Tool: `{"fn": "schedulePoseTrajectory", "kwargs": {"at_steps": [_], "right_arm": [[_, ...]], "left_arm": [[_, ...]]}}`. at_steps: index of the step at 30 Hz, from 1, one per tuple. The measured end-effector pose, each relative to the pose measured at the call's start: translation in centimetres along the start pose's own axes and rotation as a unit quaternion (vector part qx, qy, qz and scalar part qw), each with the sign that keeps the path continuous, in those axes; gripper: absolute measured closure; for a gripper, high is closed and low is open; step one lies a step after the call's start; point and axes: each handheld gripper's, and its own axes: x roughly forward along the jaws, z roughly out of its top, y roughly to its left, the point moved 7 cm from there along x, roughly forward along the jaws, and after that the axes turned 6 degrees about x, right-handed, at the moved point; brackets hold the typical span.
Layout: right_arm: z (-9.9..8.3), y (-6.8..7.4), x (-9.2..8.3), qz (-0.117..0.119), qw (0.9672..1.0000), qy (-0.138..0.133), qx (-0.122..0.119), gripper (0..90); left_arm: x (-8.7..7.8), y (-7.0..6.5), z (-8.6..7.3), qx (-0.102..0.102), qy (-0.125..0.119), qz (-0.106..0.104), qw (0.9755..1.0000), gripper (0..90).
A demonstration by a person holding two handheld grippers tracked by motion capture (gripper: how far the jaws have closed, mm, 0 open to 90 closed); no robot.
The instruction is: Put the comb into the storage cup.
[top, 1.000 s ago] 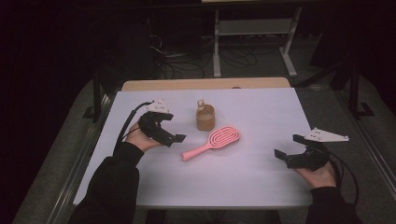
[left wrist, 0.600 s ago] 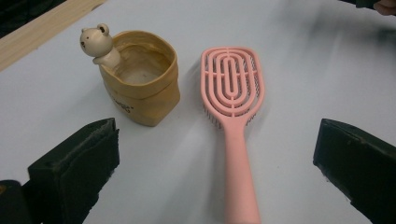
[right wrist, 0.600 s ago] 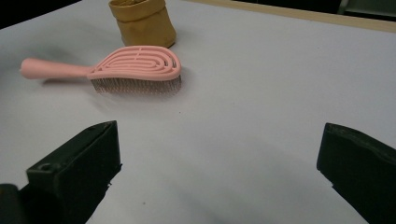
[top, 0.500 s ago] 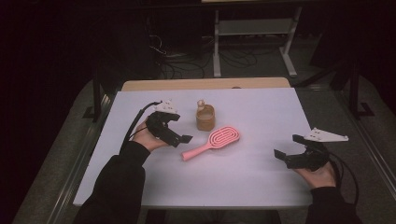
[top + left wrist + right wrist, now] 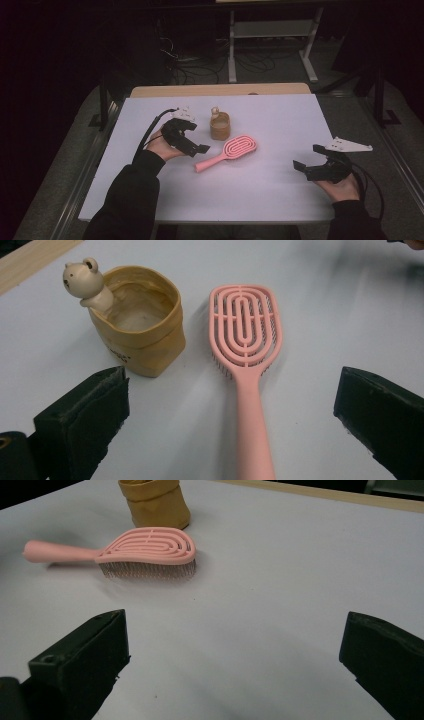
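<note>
A pink vented hairbrush point(image 5: 232, 150) lies bristles down at the middle of the white table point(image 5: 285, 120), handle toward the near left. Just behind it stands a small tan cup point(image 5: 219, 126) with a little bear figure point(image 5: 85, 280) on its rim. My left gripper point(image 5: 196, 137) is open just left of the brush handle. In the left gripper view the handle point(image 5: 252, 425) runs up between the wide-apart jaws, with the cup point(image 5: 142, 335) at upper left. My right gripper point(image 5: 307, 157) is open at the near right, empty and well apart from the brush point(image 5: 145, 547).
A strip of wooden tabletop point(image 5: 220, 90) shows beyond the white sheet's far edge. Behind the table stand a metal frame point(image 5: 270, 45) and cables on a dark floor. Bare white surface lies between the brush and the right gripper.
My left gripper has moved right, closer to the brush handle and the cup. The right gripper, brush and cup have stayed put.
</note>
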Motion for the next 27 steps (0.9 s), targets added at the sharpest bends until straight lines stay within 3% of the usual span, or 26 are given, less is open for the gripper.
{"fn": "schedulePoseTrajectory", "kwargs": {"at_steps": [27], "right_arm": [[-0.1,0.0,0.1,0.002,1.0000,0.004,-0.001,0.0]], "left_arm": [[3.2,-0.5,-0.7,0.009,0.041,-0.028,0.9988,0.9]]}}
